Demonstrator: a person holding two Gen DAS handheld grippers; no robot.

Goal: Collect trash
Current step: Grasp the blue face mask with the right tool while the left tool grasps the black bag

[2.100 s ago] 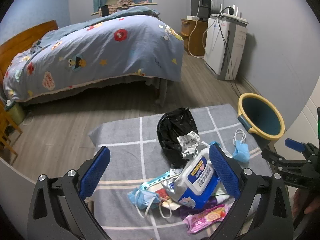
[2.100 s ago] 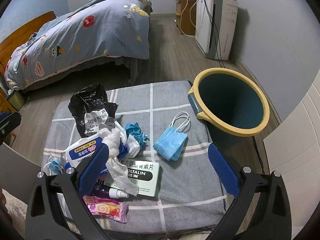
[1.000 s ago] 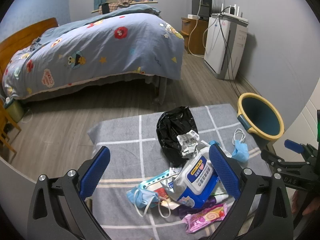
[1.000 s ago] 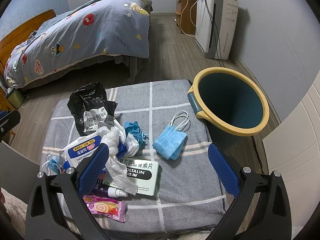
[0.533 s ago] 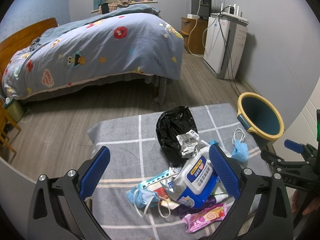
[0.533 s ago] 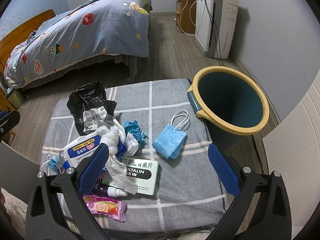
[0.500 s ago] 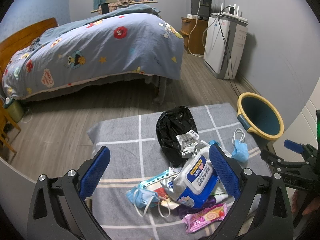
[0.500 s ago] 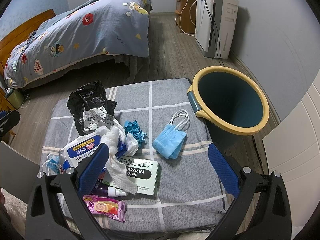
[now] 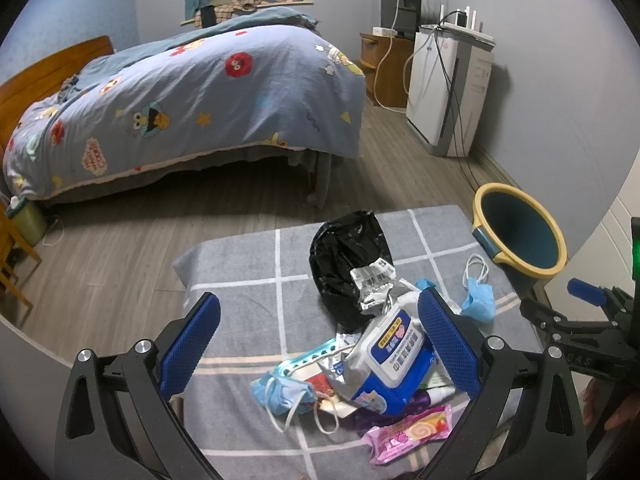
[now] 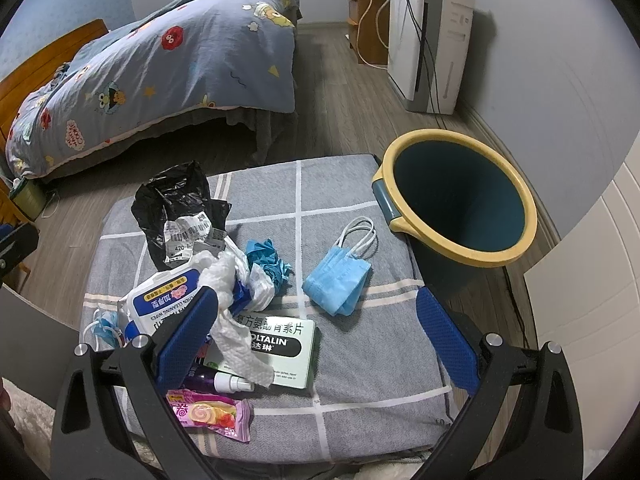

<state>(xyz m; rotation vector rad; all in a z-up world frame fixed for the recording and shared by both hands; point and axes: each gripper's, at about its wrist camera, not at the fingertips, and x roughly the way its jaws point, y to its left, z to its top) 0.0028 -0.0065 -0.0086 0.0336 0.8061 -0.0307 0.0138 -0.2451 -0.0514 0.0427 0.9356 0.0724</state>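
Note:
Trash lies piled on a grey checked cushion: a black plastic bag, a wet-wipes pack, a white tissue, a green-and-white medicine box, a pink candy wrapper and a blue face mask. A dark bin with a yellow rim stands right of the cushion. My right gripper hovers open above the cushion's near side, holding nothing. My left gripper is open over the pile; the wipes pack lies below its right finger. A second mask lies nearer.
A bed with a cartoon-print blue duvet fills the far left. A white appliance with cables and a wooden cabinet stand against the right wall. Wood floor separates bed and cushion. A hand shows at the lower right.
Both views have drifted only slightly; the trash pile and bin are where they were, and both grippers stay open.

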